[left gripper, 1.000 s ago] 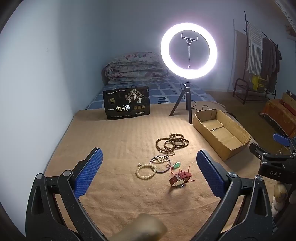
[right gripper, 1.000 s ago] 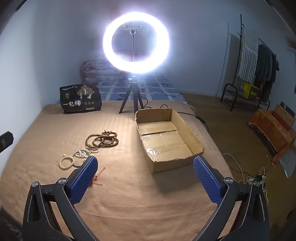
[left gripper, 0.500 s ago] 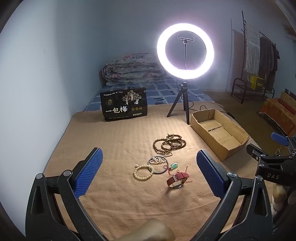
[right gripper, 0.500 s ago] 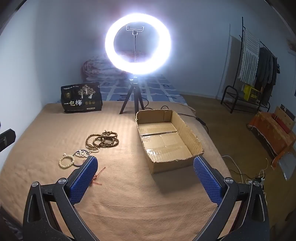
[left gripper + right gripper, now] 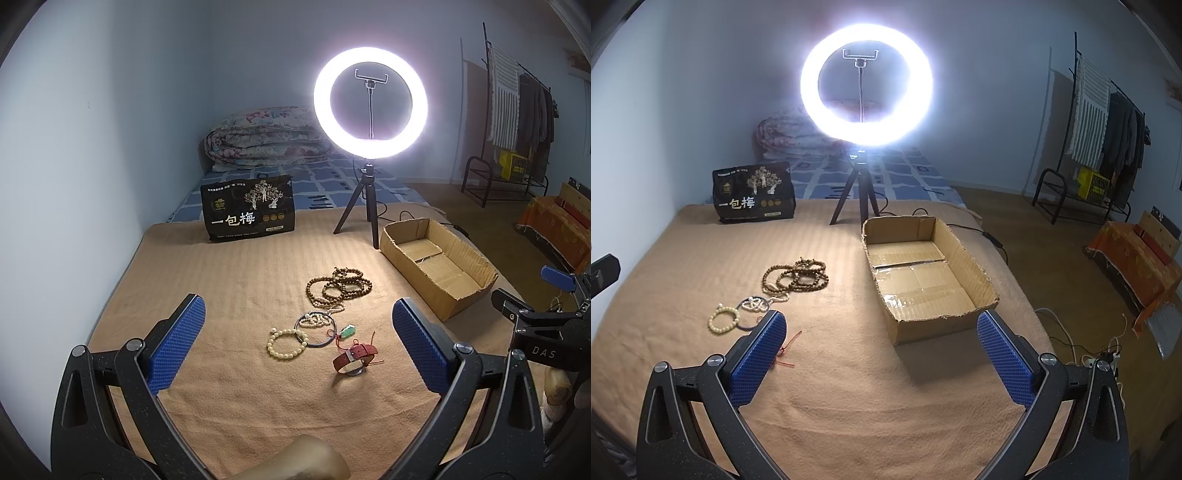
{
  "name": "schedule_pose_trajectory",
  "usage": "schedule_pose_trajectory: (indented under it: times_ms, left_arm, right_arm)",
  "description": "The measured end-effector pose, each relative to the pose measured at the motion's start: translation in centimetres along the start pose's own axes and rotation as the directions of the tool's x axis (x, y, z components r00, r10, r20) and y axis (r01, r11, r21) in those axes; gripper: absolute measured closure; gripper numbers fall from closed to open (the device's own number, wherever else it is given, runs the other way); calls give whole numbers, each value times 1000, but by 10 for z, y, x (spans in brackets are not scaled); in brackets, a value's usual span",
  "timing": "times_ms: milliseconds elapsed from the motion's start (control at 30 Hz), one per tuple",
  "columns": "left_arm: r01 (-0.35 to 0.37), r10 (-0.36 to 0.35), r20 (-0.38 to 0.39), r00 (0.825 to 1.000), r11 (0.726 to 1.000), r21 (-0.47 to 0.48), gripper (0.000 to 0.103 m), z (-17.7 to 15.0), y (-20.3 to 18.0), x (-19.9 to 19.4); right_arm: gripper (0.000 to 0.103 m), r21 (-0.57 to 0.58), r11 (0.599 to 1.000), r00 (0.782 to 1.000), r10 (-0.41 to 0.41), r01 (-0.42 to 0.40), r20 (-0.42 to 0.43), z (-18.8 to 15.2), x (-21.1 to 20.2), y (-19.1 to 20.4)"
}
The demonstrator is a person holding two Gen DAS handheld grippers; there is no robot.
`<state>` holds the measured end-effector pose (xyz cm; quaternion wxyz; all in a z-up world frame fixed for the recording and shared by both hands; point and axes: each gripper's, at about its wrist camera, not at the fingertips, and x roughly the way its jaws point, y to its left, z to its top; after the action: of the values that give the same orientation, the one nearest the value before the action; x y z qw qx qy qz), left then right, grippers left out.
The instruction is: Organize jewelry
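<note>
While nothing is sitting in the cardboard box (image 5: 925, 280) yet, I'm hovering both grippers, jaws spread.
All the jewelry (image 5: 325, 317) is lying left of it on the blanket (image 5: 849, 398), waiting.

A bed covered by a tan ribbed blanket (image 5: 236, 280) carries everything. Straight ahead of the left tool lie brown wooden bead strands (image 5: 341, 284), a dark hoop bracelet (image 5: 316, 328), a cream bead bracelet (image 5: 286, 344) and a red leather strap (image 5: 355, 356). Farther ahead stand a black printed bag (image 5: 248, 208) and a lit ring lamp on a tripod (image 5: 370, 103), with an open cardboard box (image 5: 925, 275) off to the left tool's right.
</note>
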<state>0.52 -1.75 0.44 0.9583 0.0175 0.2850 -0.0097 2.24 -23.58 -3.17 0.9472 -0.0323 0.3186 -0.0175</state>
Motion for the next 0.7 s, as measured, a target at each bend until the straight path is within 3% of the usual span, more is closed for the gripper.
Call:
schedule_pose_trajectory:
  times_ms: [233,300,700]
  left_arm:
    - [3,-3,-4,1000,1000,3,0,5,-11,6]
    - [3,-3,7,1000,1000,-2,0,-3,7,-4]
    - [2,-2,6,1000,1000,-2,0,-2,5,-5]
  right_arm:
    - [0,2,1000,1000,5,-5,-8,0,-1,-1]
    - [0,4,1000,1000,4,-4,-6,1,-2,-2]
    - [0,-2,1000,1000,5,-5,-14,2,0,0]
